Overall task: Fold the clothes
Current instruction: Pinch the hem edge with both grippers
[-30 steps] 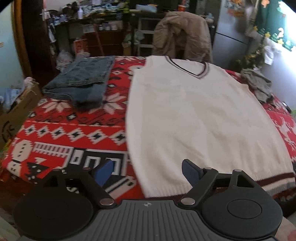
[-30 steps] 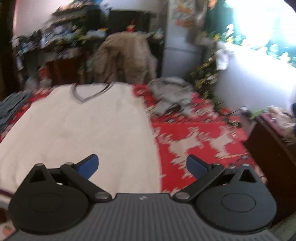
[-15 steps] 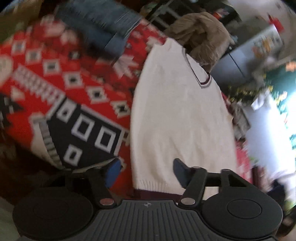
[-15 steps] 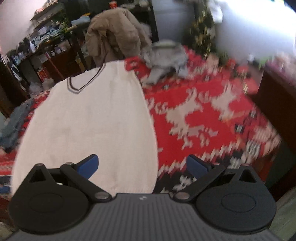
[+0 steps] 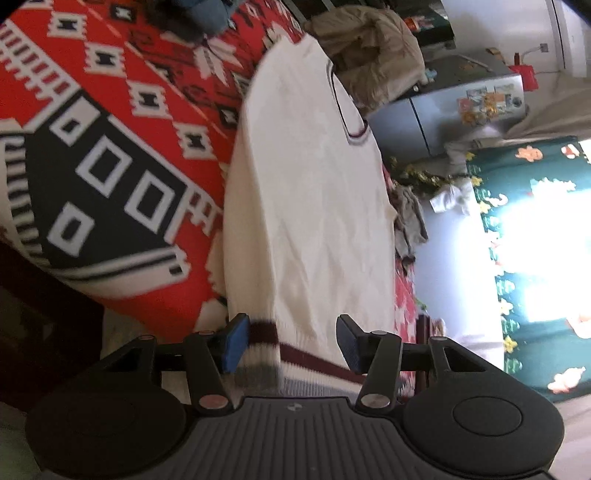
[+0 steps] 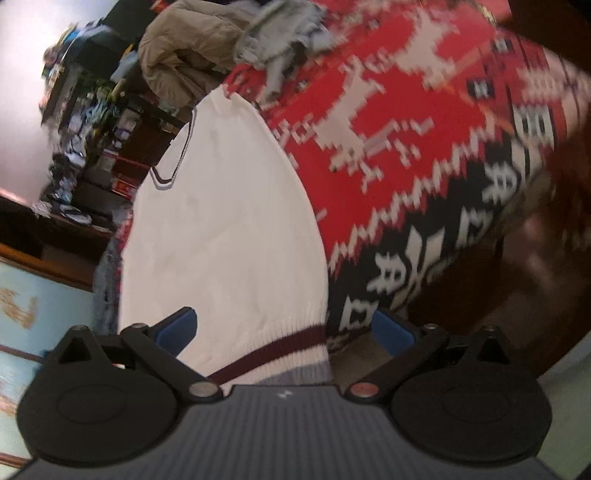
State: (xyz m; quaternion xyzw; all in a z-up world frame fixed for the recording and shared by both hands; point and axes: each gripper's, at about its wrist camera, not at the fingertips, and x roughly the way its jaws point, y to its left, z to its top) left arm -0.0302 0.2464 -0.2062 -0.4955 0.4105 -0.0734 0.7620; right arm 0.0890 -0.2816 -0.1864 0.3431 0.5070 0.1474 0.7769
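Note:
A white knitted vest [image 5: 314, 203] with a dark V-neck and a maroon-striped hem lies flat on a red patterned blanket [image 5: 110, 92]. My left gripper [image 5: 291, 345] is at the vest's near left hem corner. Its jaws are closing, with the striped hem between the blue pads, and the right pad stands clear of the cloth. In the right wrist view the vest [image 6: 221, 229] runs away from my right gripper [image 6: 284, 330]. That gripper is open, its jaws straddling the near right hem corner without pressing it.
Folded jeans [image 5: 199, 11] lie on the blanket left of the vest. A beige jacket [image 5: 369, 48] hangs over a chair behind the neckline. A crumpled grey garment [image 6: 280, 40] lies on the blanket [image 6: 406, 129] to the vest's right. Cluttered shelves and a fridge [image 5: 461, 110] stand behind.
Both grippers rolled and sank to the vest's hem, one at each near corner. The left jaws narrowed around the striped hem; the right jaws stayed wide.

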